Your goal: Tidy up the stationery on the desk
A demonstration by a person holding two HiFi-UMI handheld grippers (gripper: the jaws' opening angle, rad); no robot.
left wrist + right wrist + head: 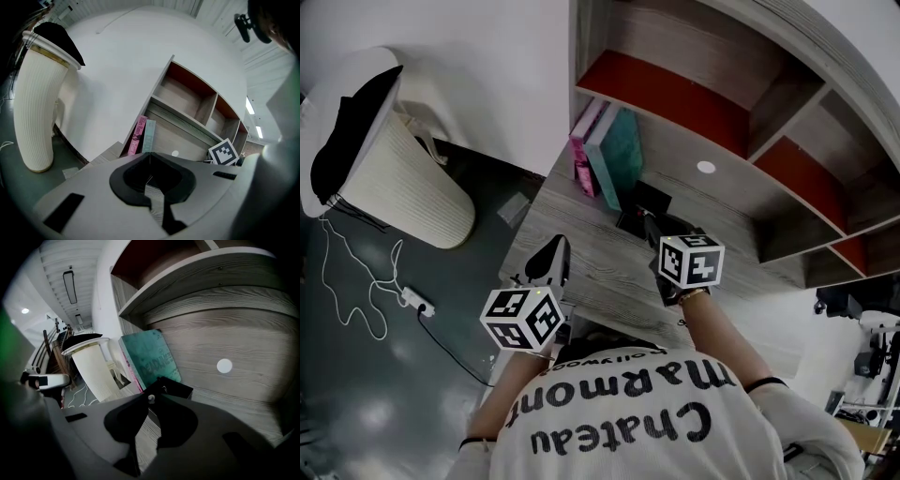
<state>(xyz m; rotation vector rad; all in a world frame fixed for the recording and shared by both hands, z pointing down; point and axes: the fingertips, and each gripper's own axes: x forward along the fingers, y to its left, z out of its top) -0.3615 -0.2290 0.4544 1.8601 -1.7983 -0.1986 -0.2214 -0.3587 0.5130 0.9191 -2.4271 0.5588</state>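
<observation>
Wood-grain desk (592,251): my left gripper (150,156) closed and empty at its front-left corner, my right gripper (651,225) pinching a white-tipped item (150,398) over the black box (179,386).

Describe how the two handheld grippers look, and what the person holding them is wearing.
The left gripper and the right gripper each have black jaws on a pale grey body. Each carries a white cube printed with black square markers. No cables show on them. The person wears a white short-sleeved shirt with black lettering and dark-edged sleeves.
</observation>
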